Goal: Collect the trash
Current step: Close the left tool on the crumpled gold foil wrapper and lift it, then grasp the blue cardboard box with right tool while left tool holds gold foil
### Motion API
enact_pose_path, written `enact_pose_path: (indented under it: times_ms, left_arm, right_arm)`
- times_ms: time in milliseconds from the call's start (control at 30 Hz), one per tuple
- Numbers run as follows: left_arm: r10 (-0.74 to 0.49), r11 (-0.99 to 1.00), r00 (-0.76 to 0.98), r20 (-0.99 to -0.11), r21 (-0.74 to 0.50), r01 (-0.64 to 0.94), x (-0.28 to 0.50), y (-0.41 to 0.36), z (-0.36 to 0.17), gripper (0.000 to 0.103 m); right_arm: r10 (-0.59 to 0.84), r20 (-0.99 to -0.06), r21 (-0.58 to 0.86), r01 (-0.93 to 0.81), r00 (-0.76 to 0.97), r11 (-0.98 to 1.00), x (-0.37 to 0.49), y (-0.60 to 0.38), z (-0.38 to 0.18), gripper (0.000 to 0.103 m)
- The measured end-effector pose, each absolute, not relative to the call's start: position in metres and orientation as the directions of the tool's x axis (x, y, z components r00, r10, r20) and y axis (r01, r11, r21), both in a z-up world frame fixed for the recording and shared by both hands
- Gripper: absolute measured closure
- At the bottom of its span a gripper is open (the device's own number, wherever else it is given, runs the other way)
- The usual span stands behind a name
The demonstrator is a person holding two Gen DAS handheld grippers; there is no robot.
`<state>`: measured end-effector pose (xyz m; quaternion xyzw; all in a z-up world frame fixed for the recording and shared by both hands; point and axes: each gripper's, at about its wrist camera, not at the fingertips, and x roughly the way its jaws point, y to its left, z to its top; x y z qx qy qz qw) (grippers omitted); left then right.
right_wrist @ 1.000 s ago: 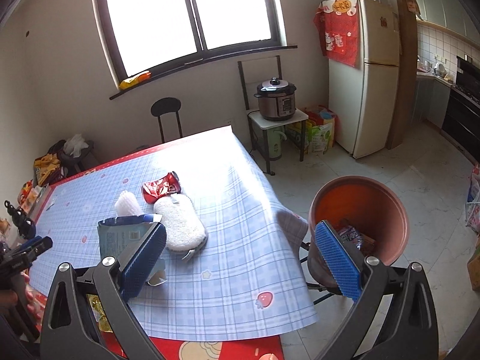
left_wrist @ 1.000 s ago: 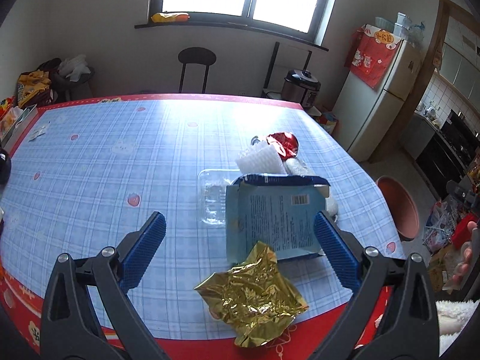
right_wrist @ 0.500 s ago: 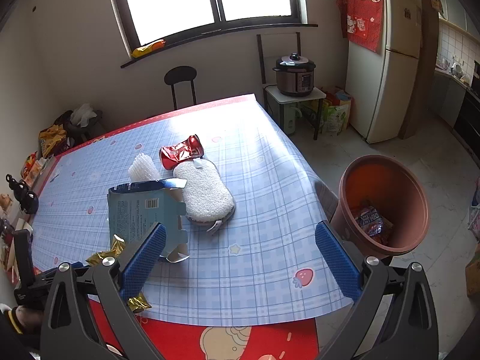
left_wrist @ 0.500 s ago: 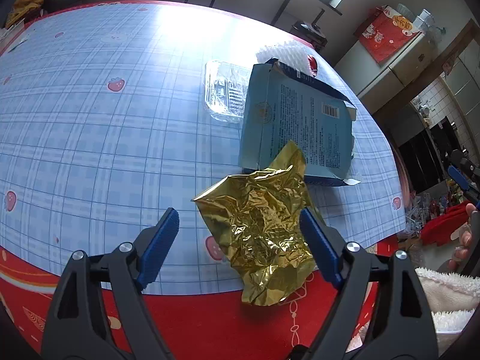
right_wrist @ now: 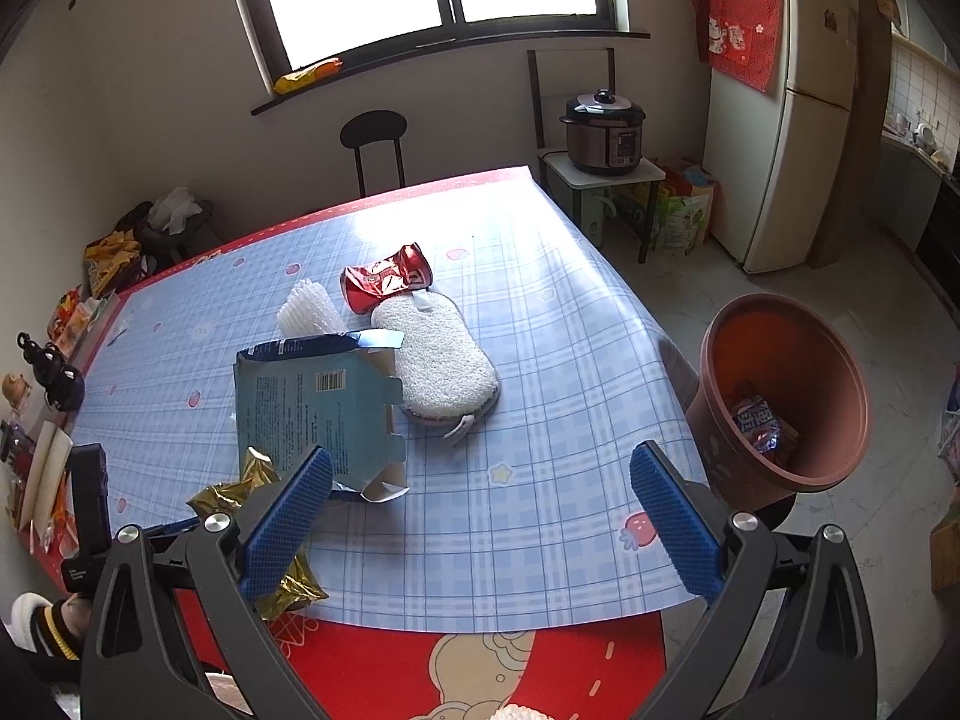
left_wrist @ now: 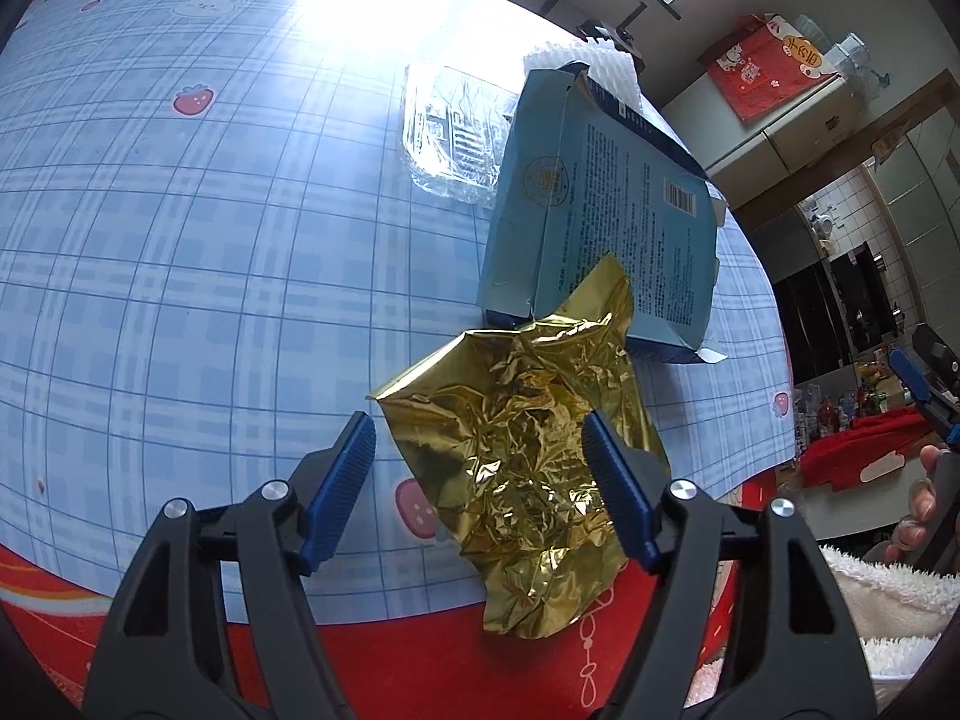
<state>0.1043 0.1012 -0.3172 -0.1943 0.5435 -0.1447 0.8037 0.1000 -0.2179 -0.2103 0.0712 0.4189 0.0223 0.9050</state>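
A crumpled gold foil wrapper (left_wrist: 516, 450) lies at the table's near edge, partly on a flattened blue carton (left_wrist: 606, 204). My left gripper (left_wrist: 477, 426) is low over the wrapper. Its jaws are closing with the foil between them. The right pad sits over the foil and the left pad stands just off its edge, so neither presses. My right gripper (right_wrist: 480, 456) hangs open above the near table edge with nothing between its fingers. Further back lie a crushed red can (right_wrist: 387, 282), a white fluffy pad (right_wrist: 441, 360) and a white foam net (right_wrist: 309, 312).
A clear plastic tray (left_wrist: 450, 126) lies behind the carton. A brown bin (right_wrist: 714, 420) holding a wrapper stands on the floor right of the checked tablecloth (right_wrist: 540, 360). A stool, a rice cooker on a stand and a fridge line the far wall.
My left gripper sank toward the gold wrapper and its jaws narrowed around it. My right gripper swung left from the bin toward the table.
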Motion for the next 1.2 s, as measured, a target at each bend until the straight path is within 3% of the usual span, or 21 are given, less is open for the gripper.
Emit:
enact_pose_path:
  times_ms: [500, 533, 600, 767, 833, 1200]
  left_arm:
    - [-0.428, 0.902, 0.348, -0.834, -0.418, 0.106, 0.108, 0.076, -0.319, 0.035]
    - [-0.421, 0.906, 0.347, -0.838, -0.409, 0.112, 0.107, 0.073, -0.319, 0.037]
    - [-0.392, 0.92, 0.345, -0.853, -0.375, 0.117, 0.107, 0.069, -0.319, 0.054]
    - [-0.409, 0.912, 0.34, -0.847, -0.392, 0.12, 0.104, 0.067, -0.32, 0.068]
    - [-0.415, 0.909, 0.359, -0.836, -0.399, 0.123, 0.103, 0.07, -0.316, 0.08]
    - [-0.412, 0.908, 0.513, -0.753, -0.383, 0.168, 0.084, 0.095, -0.266, 0.09]
  right_arm:
    - [0.11, -0.762, 0.148, 0.006, 0.638, 0.989, 0.099, -0.206, -0.211, 0.005]
    - [0.111, -0.763, 0.148, 0.004, 0.637, 0.989, 0.099, -0.206, -0.211, 0.005]
    - [0.114, -0.764, 0.15, 0.004, 0.635, 0.989, 0.1, -0.206, -0.211, 0.005]
    - [0.12, -0.776, 0.168, 0.019, 0.619, 0.986, 0.102, -0.209, -0.216, 0.005]
    - [0.131, -0.778, 0.181, 0.02, 0.615, 0.983, 0.103, -0.209, -0.218, 0.005]
    - [0.253, -0.76, 0.242, -0.1, 0.599, 0.965, 0.126, -0.198, -0.239, 0.005]
